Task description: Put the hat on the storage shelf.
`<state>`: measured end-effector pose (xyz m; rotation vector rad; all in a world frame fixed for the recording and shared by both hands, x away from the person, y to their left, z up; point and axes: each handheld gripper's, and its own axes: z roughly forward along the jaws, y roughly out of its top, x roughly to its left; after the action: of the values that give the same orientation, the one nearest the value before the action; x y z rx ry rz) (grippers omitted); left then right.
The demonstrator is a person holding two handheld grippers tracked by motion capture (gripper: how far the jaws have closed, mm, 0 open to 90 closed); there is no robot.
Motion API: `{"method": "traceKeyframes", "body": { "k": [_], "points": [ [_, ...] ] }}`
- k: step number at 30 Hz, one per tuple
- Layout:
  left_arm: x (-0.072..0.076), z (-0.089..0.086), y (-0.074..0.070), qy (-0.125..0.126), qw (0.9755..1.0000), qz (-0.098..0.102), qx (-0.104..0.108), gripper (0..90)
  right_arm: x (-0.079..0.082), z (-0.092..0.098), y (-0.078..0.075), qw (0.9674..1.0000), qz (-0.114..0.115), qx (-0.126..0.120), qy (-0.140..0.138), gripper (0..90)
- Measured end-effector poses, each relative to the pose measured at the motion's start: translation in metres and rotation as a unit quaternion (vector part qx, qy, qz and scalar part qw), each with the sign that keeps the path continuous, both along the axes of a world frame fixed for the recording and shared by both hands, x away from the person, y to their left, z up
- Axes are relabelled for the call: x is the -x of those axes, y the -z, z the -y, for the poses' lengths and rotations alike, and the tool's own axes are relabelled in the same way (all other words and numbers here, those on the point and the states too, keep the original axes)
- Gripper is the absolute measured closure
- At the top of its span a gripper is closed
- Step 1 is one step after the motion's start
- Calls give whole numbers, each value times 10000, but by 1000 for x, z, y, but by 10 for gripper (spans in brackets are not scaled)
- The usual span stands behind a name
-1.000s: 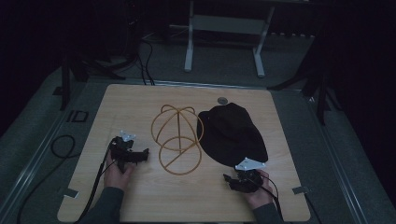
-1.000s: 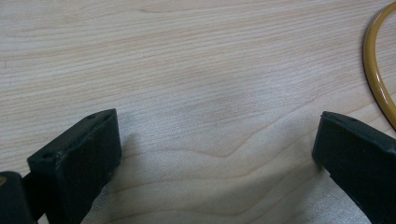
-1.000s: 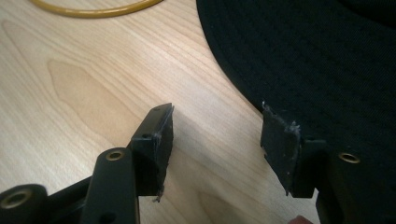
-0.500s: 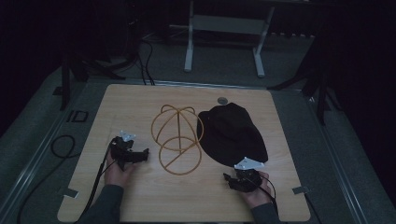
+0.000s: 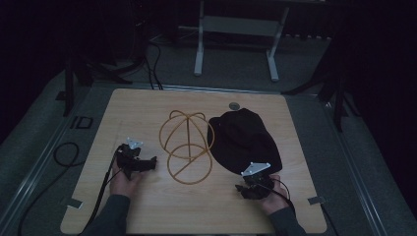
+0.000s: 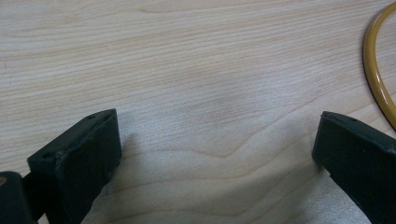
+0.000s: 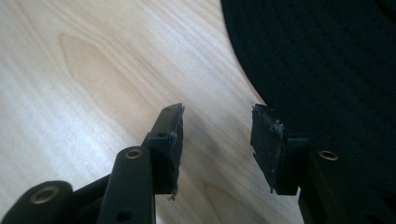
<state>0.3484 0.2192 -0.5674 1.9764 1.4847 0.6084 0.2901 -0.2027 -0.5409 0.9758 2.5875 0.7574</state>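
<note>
A black hat lies on the right half of the wooden table, beside a yellow wire hat frame at the centre. My right gripper sits at the hat's near brim. In the right gripper view its jaws have just been closing and stand apart. One jaw is over bare wood and the other at the edge of the hat, with only wood showing in the gap. My left gripper rests open left of the frame, its jaws wide over bare wood and the frame's ring off to the side.
A small round grommet is set in the table's far edge. Cables trail off the table's left side. A white stand is on the floor behind the table.
</note>
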Motion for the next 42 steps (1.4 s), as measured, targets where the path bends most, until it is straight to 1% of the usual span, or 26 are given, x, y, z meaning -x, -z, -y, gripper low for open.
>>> {"method": "traceKeyframes", "body": {
  "k": [1,2,3,4,5,7,8,11,15,18,19,22,26,31,32,33,34,36,39,40,41,42],
  "points": [
    [0,0,0,0,10000,0,0,15,0,0,0,10000,0,0,0,533],
    [0,0,0,0,10000,1,0,15,0,-2,-5,9999,6,164,-49,527],
    [0,0,0,0,10000,1,0,15,0,-3,-8,9997,4,231,-77,526],
    [0,0,0,0,10000,1,0,15,0,-3,-8,9997,4,231,-77,526],
    [0,0,0,0,10000,0,0,15,-1,-4,-13,9993,28,350,-140,522],
    [0,0,0,-1,10000,0,0,15,-1,-3,-15,9991,24,382,-176,521],
    [0,0,0,-8,10000,8,10,15,-2,-1,-19,9991,-15,377,-199,518],
    [0,0,0,-8,10000,7,11,15,-4,1,-23,9990,-62,396,-211,516],
    [0,0,0,-9,10000,9,11,15,-8,6,-29,9976,-64,665,-192,509],
    [0,0,0,-9,10000,7,12,15,-9,9,-32,9976,-60,668,-175,507],
    [0,0,0,-8,10000,8,11,15,-10,12,-35,9977,-80,663,-113,508],
    [0,0,0,-7,10000,8,11,15,-12,15,-38,9979,-103,641,-76,507],
    [0,0,0,-7,10000,10,12,15,-17,22,-48,9979,-150,634,5,501],
    [0,0,0,-5,10000,5,11,15,-21,27,-57,9967,-93,803,66,495],
    [0,0,0,-6,10000,5,12,15,-21,27,-57,9967,-93,803,66,495],
    [0,0,0,-5,10000,4,10,15,-24,29,-60,9962,-81,864,87,488],
    [0,0,0,-5,10000,4,10,15,-24,29,-60,9962,-81,864,87,488],
    [0,0,0,-6,10000,4,10,15,-27,31,-64,9955,-74,931,188,480],
    [0,0,0,-5,10000,5,10,15,-30,34,-67,9951,-58,960,222,480],
    [0,0,0,-4,10000,-1,10,15,-32,36,-71,9949,-63,961,293,476],
    [0,0,0,-5,10000,4,9,15,-32,36,-71,9949,-63,961,293,476],
    [0,0,0,-3,10000,-2,9,15,-35,38,-75,9948,-57,969,312,472]
  ]
}}
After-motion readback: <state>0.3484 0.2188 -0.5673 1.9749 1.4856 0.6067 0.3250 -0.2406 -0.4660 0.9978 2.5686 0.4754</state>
